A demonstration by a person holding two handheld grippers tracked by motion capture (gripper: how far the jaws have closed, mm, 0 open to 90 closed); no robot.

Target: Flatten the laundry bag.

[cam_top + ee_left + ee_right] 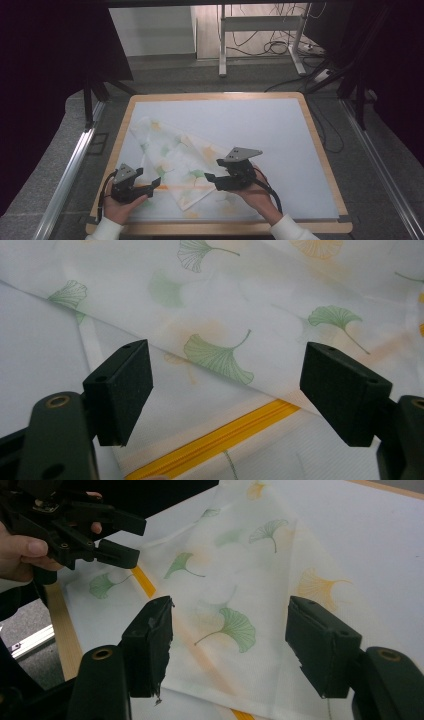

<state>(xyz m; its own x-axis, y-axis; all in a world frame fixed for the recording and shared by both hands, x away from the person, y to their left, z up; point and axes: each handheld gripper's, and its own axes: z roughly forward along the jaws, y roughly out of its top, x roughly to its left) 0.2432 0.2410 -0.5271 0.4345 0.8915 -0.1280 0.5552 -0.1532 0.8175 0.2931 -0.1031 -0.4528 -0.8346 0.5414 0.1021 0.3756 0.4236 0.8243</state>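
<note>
On a white board with a light wooden rim [311, 120], a thin white fabric pouch printed with green and orange ginkgo leaves [175, 160] lies flat and partly folded, toward the near left part of the surface. A yellow zipper [220, 440] runs along one edge of the pouch. The person's left hand [120, 207] holds the left gripper [156, 184] low beside the pouch's near left edge, its black jaws spread apart with nothing between them. The right hand [257, 192] holds the right gripper [212, 170] above the pouch's near right side, its jaws likewise wide apart and empty. White sleeves [295, 230] show at the bottom edge.
</note>
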